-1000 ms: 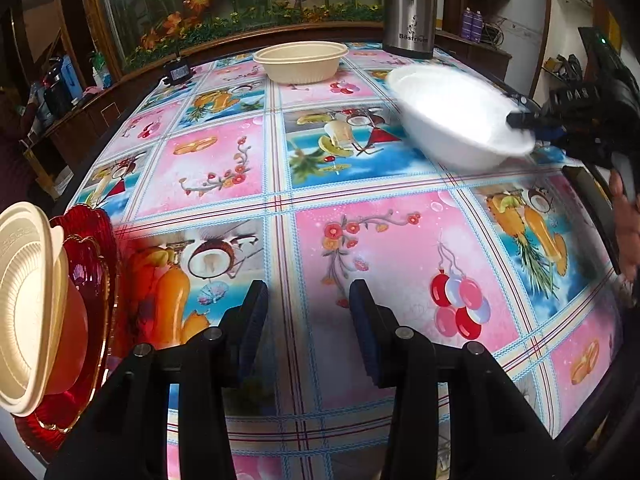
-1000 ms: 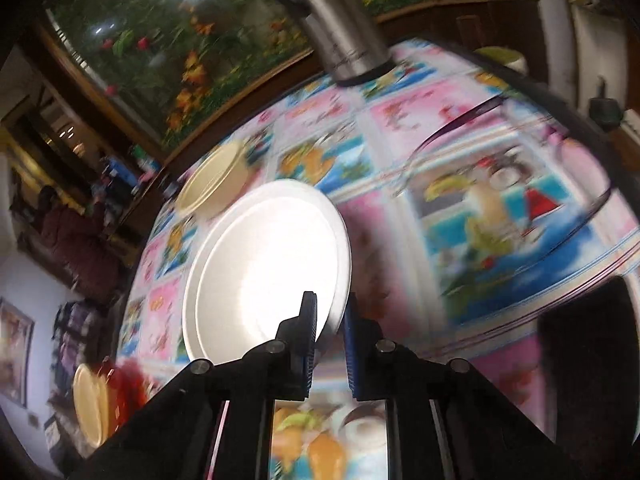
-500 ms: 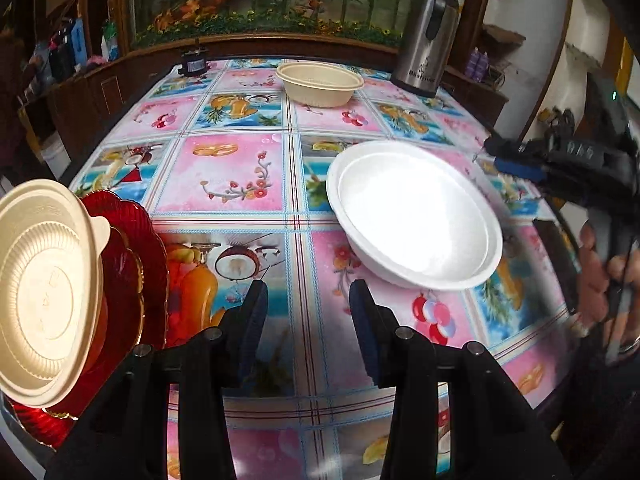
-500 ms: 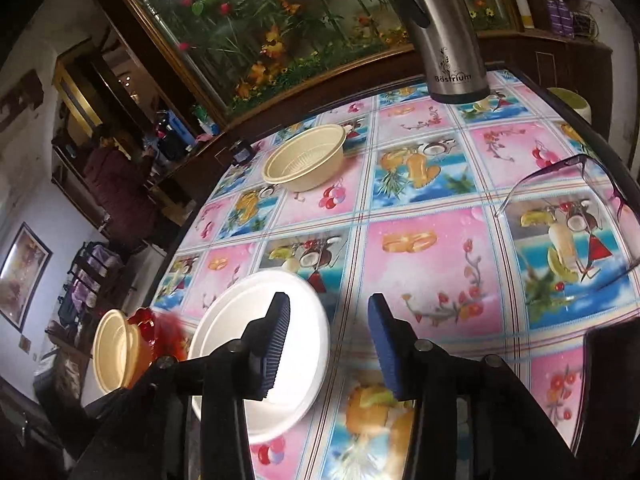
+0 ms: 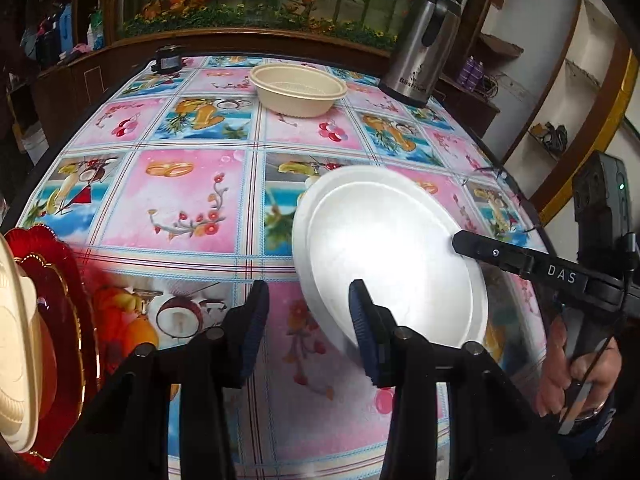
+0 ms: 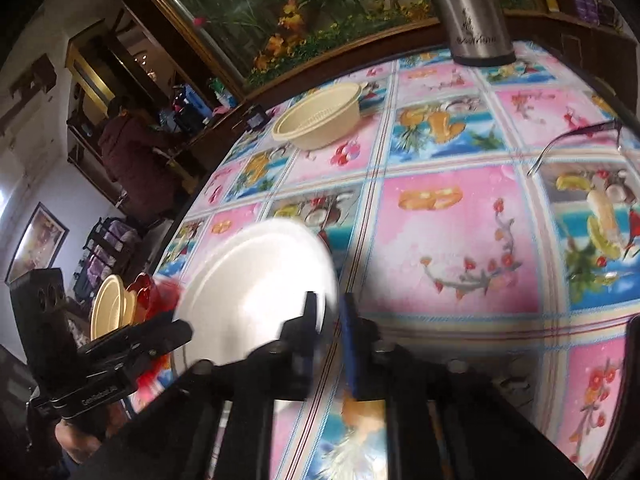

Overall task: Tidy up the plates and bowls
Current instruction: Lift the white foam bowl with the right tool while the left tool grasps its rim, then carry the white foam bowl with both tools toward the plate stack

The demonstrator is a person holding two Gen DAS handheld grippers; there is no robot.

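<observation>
A white plate [image 5: 392, 256] hangs tilted just over the patterned table, and my right gripper [image 6: 330, 316] is shut on its rim. In the left wrist view the right gripper [image 5: 458, 240] reaches in from the right onto the plate's right edge. My left gripper [image 5: 308, 320] is at the plate's near-left rim with its jaws closing. Mostly tablecloth shows between them, and the pads do not press the plate. In the right wrist view the white plate [image 6: 256, 288] is blurred, with the left gripper [image 6: 182, 330] at its left edge. A cream bowl [image 5: 298, 90] sits at the far side.
Red plates [image 5: 60, 300] and a cream bowl [image 5: 16, 340] stand on edge at the table's left side. A steel thermos [image 5: 424, 44] is far right, a small black device [image 5: 168, 58] far left, and eyeglasses [image 6: 576, 136] lie at the right. A person [image 6: 132, 152] sits beyond the table.
The right gripper carried the white plate toward the left gripper, opened with it low over the table half a second ago, then shut on its rim again. The left gripper rose slightly.
</observation>
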